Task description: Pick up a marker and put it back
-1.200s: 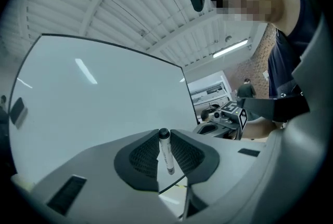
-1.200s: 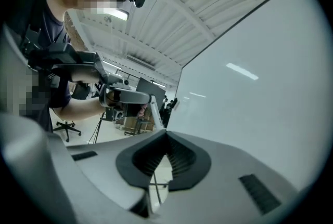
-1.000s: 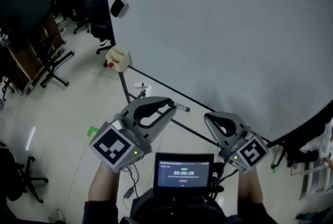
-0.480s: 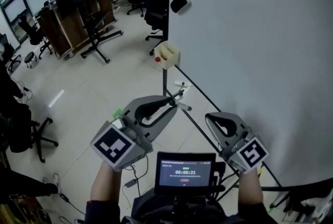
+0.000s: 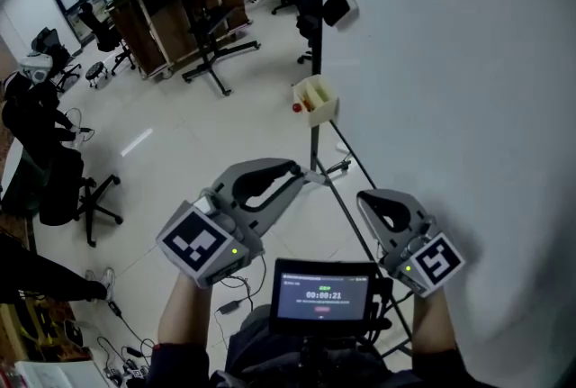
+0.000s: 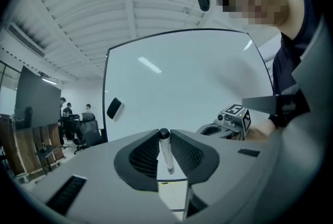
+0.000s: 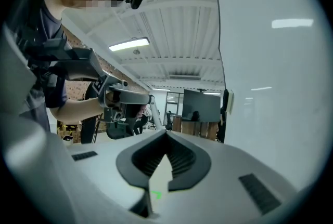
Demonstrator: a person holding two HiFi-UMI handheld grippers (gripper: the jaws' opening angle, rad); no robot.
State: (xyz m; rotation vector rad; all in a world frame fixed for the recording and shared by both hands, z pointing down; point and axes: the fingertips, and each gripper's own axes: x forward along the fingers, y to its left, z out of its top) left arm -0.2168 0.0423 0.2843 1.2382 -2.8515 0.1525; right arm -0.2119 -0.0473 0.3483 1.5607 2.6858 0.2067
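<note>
My left gripper (image 5: 304,174) (image 6: 164,137) is shut on a thin white marker (image 6: 167,154) with a black cap, which stands upright between the pads. In the head view the marker's end (image 5: 319,181) pokes out past the jaw tips. My right gripper (image 5: 362,197) (image 7: 166,137) is shut with nothing in it, its tips meeting. Both grippers are held level beside the whiteboard (image 5: 450,62), over its stand. A beige marker holder (image 5: 317,98) with a red piece beside it hangs at the board's lower left edge, beyond the left gripper. A black eraser (image 5: 336,8) sticks to the board higher up.
The whiteboard's black frame and stand bar (image 5: 346,206) run under the grippers. A small screen (image 5: 322,296) sits at my chest. Office chairs (image 5: 72,188), a dark screen on a wheeled stand (image 5: 202,44) and a person (image 5: 31,98) are on the floor at the left.
The view has swung left: the whiteboard now fills only the right side and more floor shows. Both grippers moved along with it, the left still gripping the marker.
</note>
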